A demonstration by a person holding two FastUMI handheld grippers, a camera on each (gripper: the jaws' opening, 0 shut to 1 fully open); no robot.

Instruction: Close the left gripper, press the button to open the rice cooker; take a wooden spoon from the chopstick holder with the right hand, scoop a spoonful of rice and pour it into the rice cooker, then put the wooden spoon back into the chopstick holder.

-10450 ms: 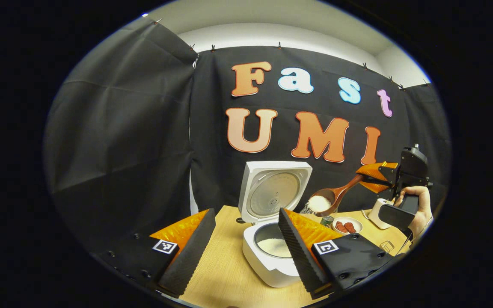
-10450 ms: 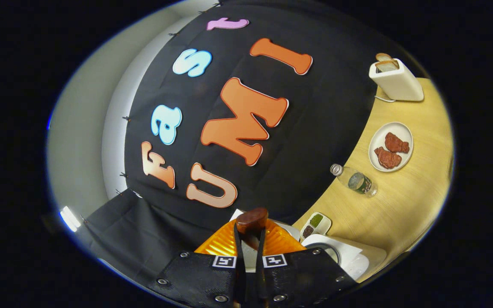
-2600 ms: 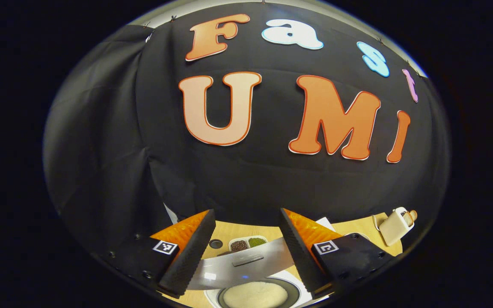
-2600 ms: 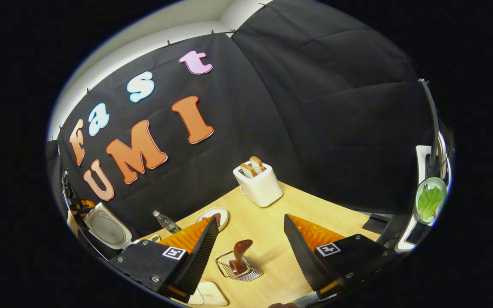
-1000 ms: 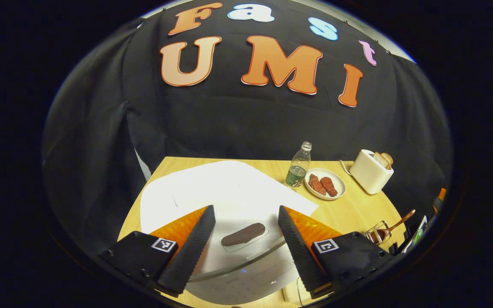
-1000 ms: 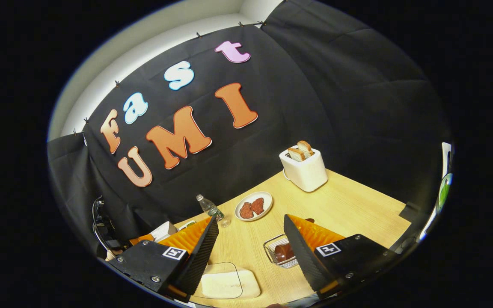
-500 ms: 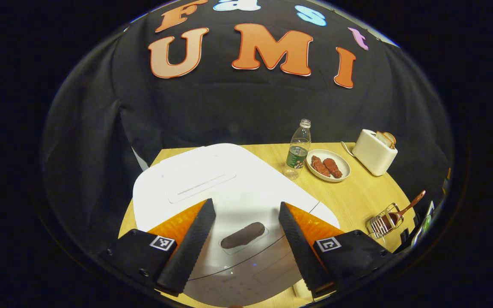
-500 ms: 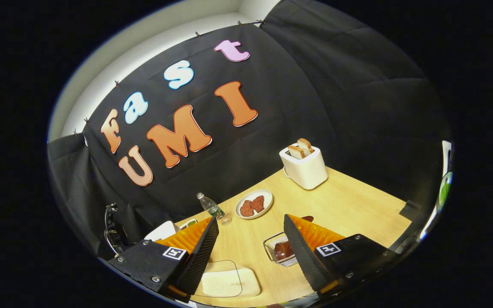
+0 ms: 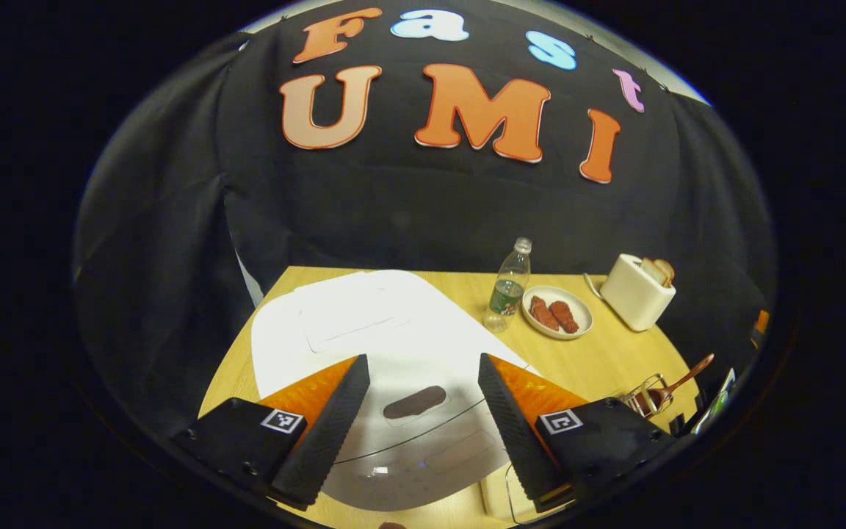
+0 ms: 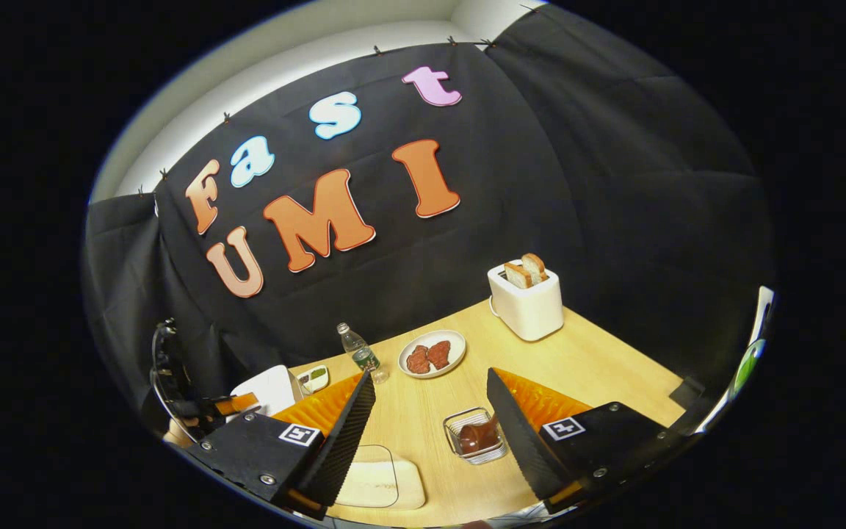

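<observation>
Left gripper (image 9: 423,411): jaws spread wide and empty, poised just above the front of the rice cooker (image 9: 364,323); with nothing to hold, it looks parked over the appliance.
Under its fingers: the cooker's dark oval latch button (image 9: 414,402) sits directly between the two pads, on the glossy front panel; the white lid lies flat and shut beyond it, so rice inside cannot be checked.
Right gripper (image 10: 430,430): also open with nothing between the fingers, held over the wooden table (image 10: 592,360) a little back from the holder, which reads as a hand drawn clear after a release.
Ahead of its right finger: the wire chopstick holder (image 10: 476,435) stands on the table, with the wooden spoon (image 10: 471,436) bowl-down inside it; from the left gripper view the spoon's handle (image 9: 691,371) leans out of the holder toward the booth edge.
Ahead of its left finger: a shallow lidded rice tray (image 10: 379,477) lies low on the table, close to the fingertip.
Farther out: a water bottle (image 10: 359,354), a plate of red meat pieces (image 10: 432,354) and a white toaster (image 10: 527,297) holding two bread slices line the back wall, well apart from both tools.
Judgement: with the spoon in its holder and both tools free, the task looks essentially finished.
</observation>
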